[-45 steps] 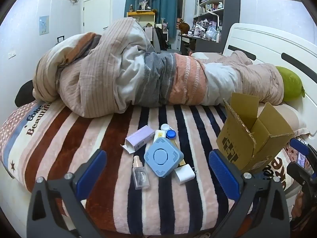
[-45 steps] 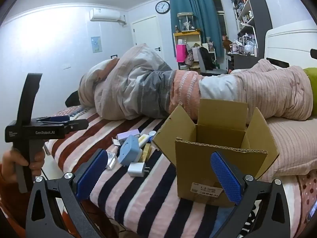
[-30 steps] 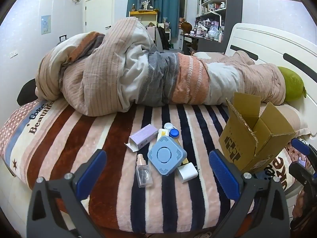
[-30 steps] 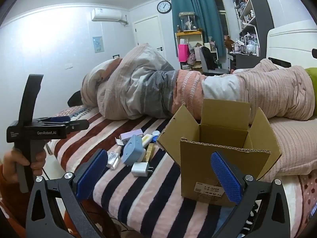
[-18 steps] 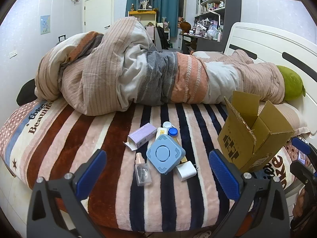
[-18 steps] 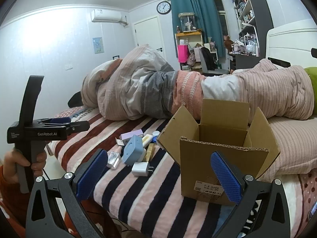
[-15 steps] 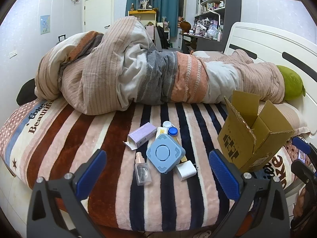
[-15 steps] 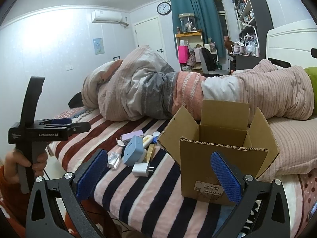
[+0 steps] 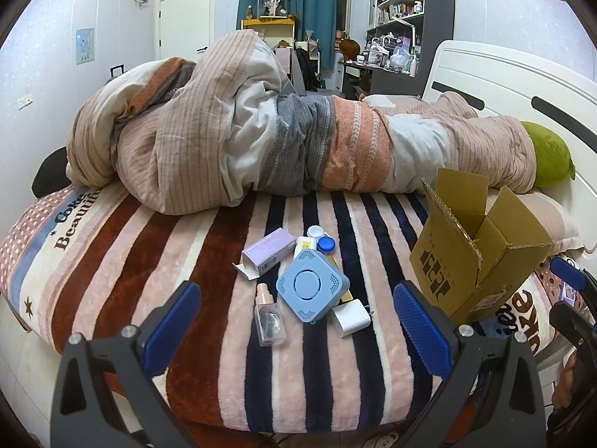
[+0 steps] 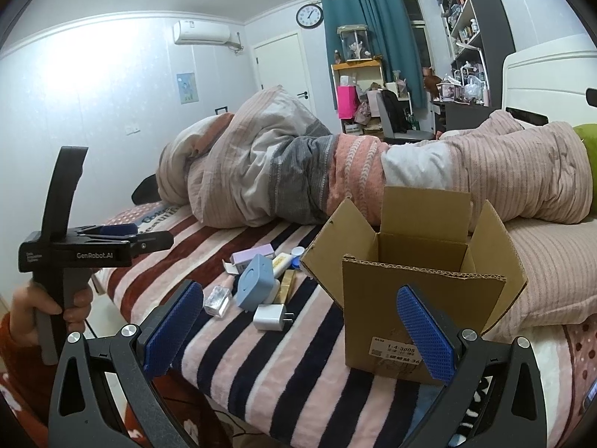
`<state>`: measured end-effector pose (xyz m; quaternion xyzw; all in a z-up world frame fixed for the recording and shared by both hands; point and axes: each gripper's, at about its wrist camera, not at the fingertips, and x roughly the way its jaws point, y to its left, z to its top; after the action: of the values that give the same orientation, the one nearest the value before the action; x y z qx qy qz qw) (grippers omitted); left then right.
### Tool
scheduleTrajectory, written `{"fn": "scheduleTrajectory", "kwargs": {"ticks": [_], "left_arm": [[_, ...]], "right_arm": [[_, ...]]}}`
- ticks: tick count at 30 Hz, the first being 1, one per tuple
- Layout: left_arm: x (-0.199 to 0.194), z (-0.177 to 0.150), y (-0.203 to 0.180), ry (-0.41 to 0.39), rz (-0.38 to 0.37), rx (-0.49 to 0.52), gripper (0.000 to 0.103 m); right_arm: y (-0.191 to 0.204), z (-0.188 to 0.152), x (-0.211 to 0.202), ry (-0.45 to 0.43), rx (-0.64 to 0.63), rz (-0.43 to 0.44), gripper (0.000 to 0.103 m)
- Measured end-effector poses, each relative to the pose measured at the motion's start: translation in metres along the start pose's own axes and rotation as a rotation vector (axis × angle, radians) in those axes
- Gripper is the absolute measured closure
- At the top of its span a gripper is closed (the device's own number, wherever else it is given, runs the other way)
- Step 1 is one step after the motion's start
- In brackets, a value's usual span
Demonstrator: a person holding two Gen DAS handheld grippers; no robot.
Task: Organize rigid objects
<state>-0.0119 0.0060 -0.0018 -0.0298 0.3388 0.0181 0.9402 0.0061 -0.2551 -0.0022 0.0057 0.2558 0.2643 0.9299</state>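
1. Left gripper [image 9: 296,315]: jaws spread wide, nothing between the pads, poised off the near edge of the bed [image 9: 373,366], aimed at the pile.
2. Pile, mid-bed toward the near edge, left to right: clear glass bottle [image 9: 269,320]; lilac carton [image 9: 268,248] behind it; blue square gadget [image 9: 312,285] propped on the others; white plug adapter [image 9: 350,318] touching its right corner. Two small round caps [image 9: 320,237] at the back.
3. Cardboard box [image 10: 421,291]: flaps up, apparently empty, near the bed's right edge, apart from the pile.
4. Right gripper [image 10: 298,326]: released, empty, facing the box.
5. Advice for first pick: take an outlying piece (bottle or adapter), close across the narrow faces, lift straight, avoid nudging the propped gadget.
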Motion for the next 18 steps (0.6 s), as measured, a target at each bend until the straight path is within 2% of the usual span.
{"fn": "scheduleTrajectory", "kwargs": {"ticks": [18], "left_arm": [[-0.0014,-0.0067,-0.0016,0.006,0.008,0.004,0.0]], "right_arm": [[0.0019,-0.0037,0.0001,0.003,-0.004,0.009,0.0]]}}
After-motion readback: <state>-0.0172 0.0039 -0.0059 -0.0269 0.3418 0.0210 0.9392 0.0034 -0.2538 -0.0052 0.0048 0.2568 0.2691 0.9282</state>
